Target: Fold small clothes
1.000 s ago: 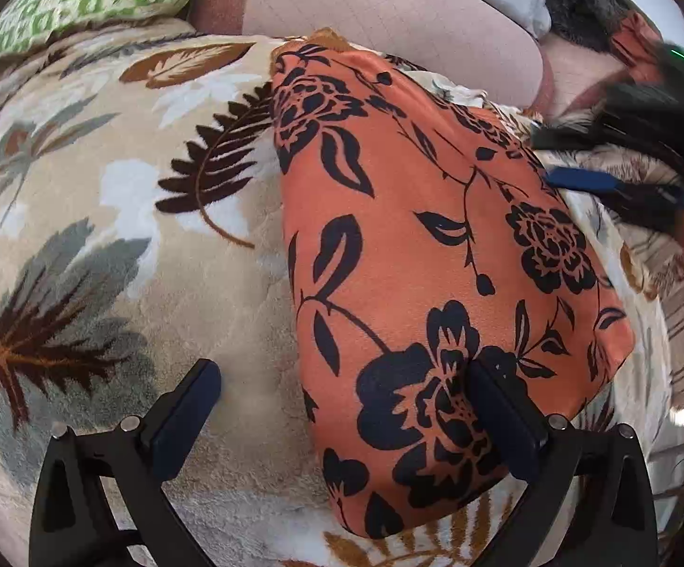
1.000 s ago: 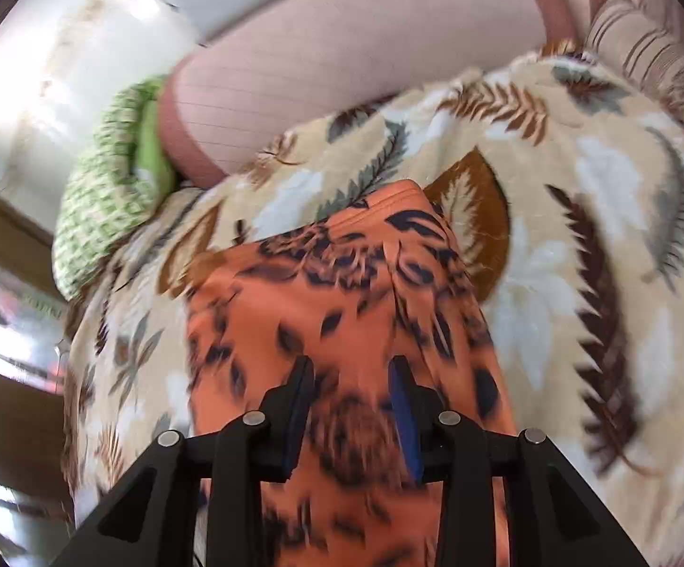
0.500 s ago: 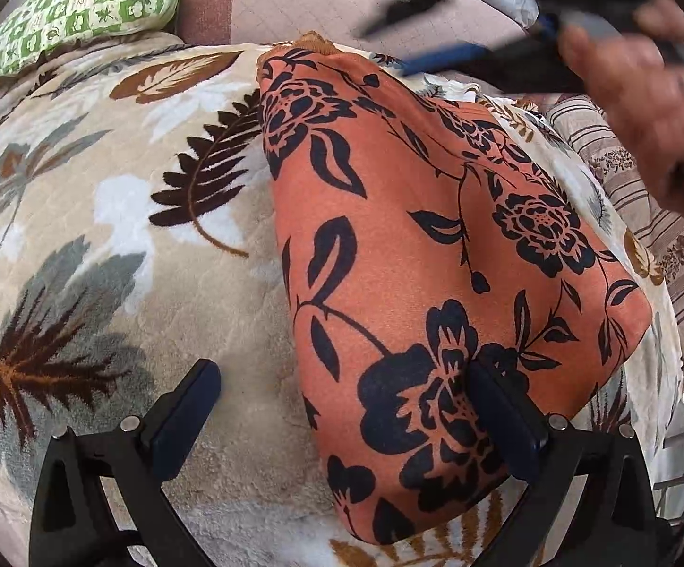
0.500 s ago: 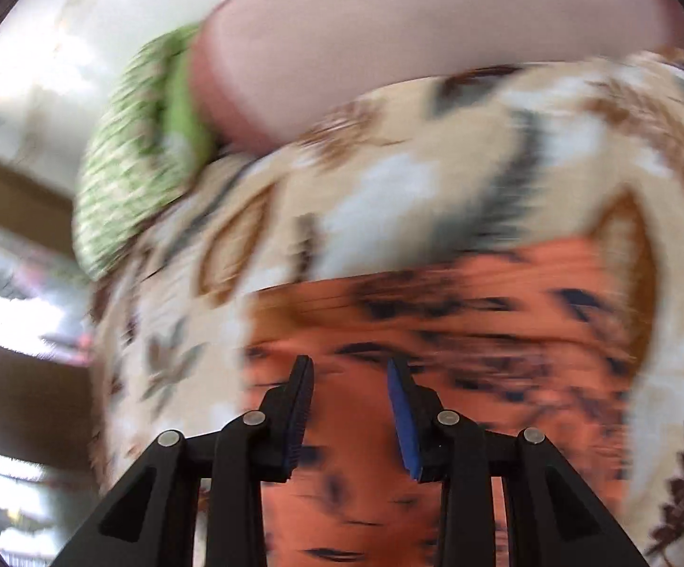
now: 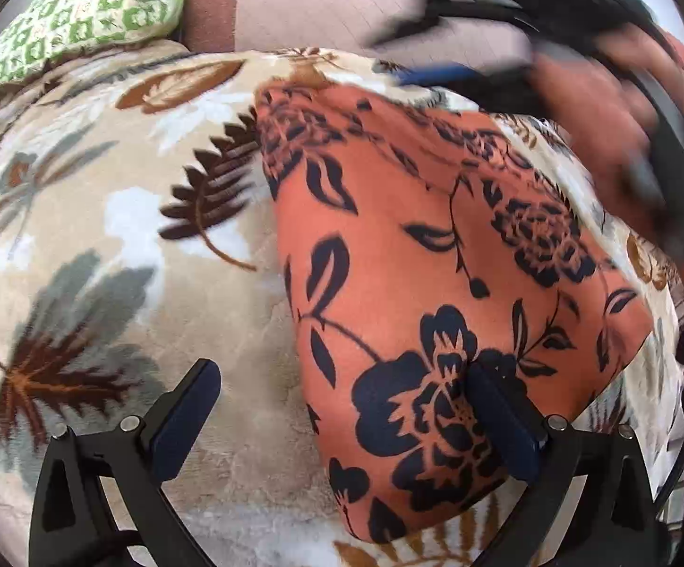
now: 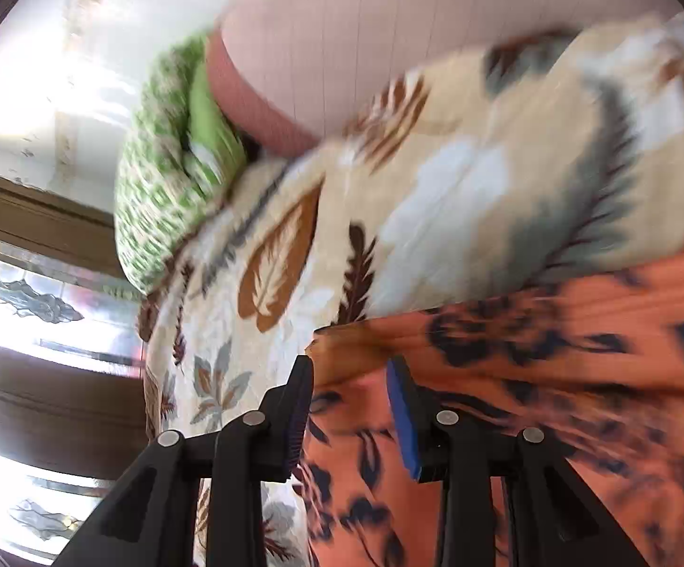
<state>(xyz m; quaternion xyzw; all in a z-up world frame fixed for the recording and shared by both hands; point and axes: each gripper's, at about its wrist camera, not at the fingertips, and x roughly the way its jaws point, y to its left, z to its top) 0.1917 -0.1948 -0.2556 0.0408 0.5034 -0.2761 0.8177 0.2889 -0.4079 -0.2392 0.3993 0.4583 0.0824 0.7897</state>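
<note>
An orange garment (image 5: 441,255) with a black flower print lies folded flat on a leaf-patterned blanket (image 5: 106,236). My left gripper (image 5: 342,406) is wide open low over its near left edge: the right finger rests on the cloth, the left finger over bare blanket. My right gripper (image 6: 349,382) is open with a narrow gap, empty, at the garment's far corner (image 6: 342,345); the rest of the garment (image 6: 554,378) spreads right. In the left wrist view the right gripper (image 5: 436,73) and the hand holding it appear blurred at the garment's far end.
A green-and-white patterned pillow (image 5: 72,14) and a pink cushion (image 5: 323,4) lie at the blanket's far edge. The pillow (image 6: 167,179) also shows in the right wrist view, beside a wooden-framed window (image 6: 35,293) on the left.
My right gripper has swung leftward along the garment to its far corner, staying narrowly open and empty. My left gripper has held still, open over the near edge.
</note>
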